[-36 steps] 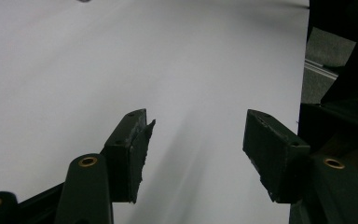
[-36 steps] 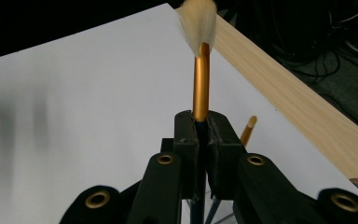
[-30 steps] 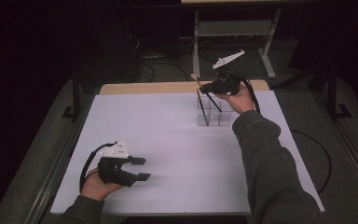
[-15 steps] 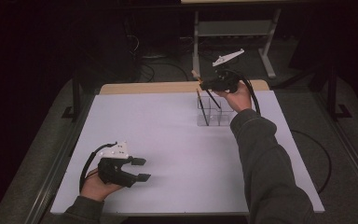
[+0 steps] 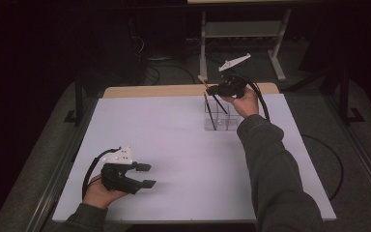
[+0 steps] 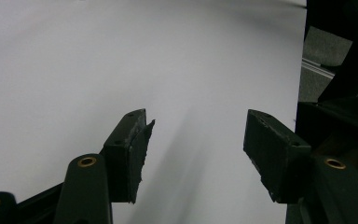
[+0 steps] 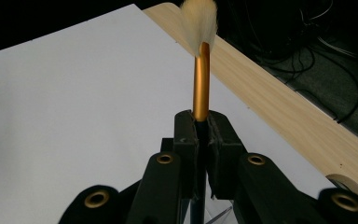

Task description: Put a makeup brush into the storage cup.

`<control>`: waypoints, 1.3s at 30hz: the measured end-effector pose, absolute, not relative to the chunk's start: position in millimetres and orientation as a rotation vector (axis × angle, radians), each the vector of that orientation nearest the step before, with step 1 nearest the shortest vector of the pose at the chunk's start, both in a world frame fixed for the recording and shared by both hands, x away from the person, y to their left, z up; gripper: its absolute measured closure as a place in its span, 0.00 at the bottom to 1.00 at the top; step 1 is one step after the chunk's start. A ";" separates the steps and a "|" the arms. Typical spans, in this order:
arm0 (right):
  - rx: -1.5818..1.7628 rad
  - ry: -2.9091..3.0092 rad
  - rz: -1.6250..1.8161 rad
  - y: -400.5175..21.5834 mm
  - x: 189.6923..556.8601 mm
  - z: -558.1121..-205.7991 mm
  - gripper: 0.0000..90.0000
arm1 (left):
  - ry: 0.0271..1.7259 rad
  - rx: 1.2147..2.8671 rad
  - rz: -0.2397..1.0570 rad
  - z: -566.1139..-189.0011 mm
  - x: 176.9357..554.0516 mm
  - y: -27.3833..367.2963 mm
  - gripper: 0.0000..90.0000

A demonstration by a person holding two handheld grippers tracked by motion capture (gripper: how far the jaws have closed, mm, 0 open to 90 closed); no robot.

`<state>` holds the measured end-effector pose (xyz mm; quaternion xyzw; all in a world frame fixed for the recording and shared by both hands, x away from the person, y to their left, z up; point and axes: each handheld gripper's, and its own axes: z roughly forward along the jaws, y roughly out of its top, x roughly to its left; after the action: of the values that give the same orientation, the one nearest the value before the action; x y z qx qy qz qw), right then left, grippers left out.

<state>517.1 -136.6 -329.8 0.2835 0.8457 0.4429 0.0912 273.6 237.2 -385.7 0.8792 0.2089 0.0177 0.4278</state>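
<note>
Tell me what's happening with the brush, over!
Right gripper shut on brush, above clear holder. Left gripper open, empty, over white table. Nothing in the way.

We are looking at a dim room where the light is falling mostly on the white table (image 5: pixel 174 145), leaving the surroundings in the high view sinking into near black and the picture looking soft and grainy. In the left gripper view the white surface is glowing almost featureless, with faint blurred shadows stretching away from the black jaws. In the right gripper view the brush (image 7: pixel 201 70) is catching a warm sheen on its gold ferrule, while its pale bristles are blurring at the top edge.
</note>
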 end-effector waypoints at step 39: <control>0.882 2.534 1.281 -147.4 507.9 -338.3 0.91 | 0.538 2.185 0.041 -385.7 273.3 237.8 0.42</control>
<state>507.9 -147.4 -338.3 0.2956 0.8493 0.4292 0.0842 273.3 237.8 -385.7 0.8762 0.2157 0.0165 0.4307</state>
